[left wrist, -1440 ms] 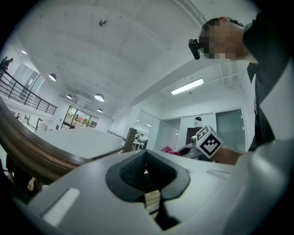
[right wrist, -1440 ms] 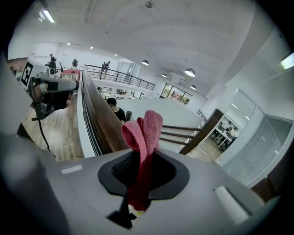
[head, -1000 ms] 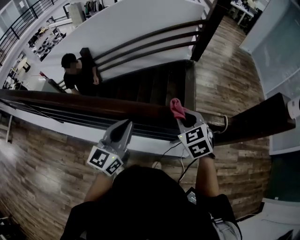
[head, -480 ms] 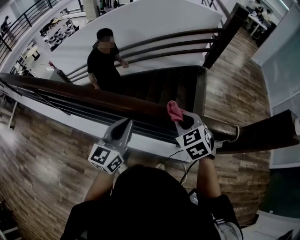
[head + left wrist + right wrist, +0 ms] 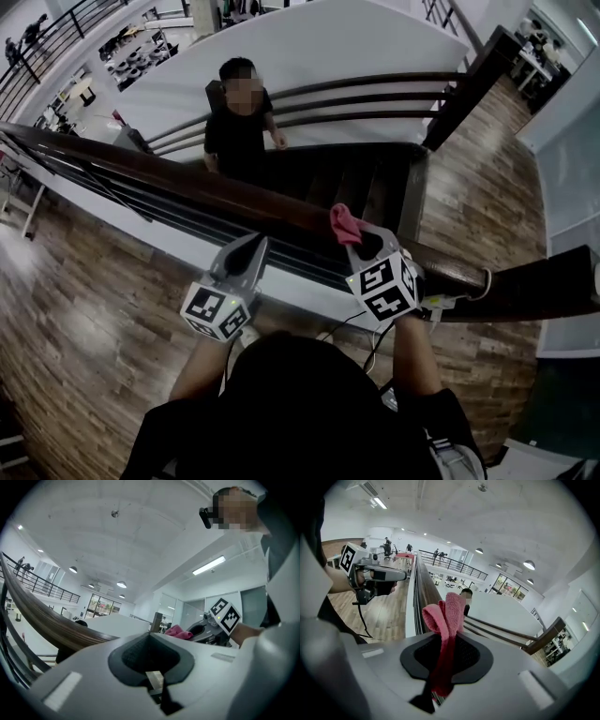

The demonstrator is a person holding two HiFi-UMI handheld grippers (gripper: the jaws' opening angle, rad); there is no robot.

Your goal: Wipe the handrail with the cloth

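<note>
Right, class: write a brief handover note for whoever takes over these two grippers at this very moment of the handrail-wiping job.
Left gripper: jaws together, empty, on the near side of the handrail.
Right gripper: jaws shut on the pink cloth, which sticks out past the tips over the rail. Contact cannot be confirmed.
Done: cloth gripped and at the rail. No wiped stretch can be made out.
Left: press the cloth on the rail and wipe along it. Mind the person on the stairs beyond.
</note>
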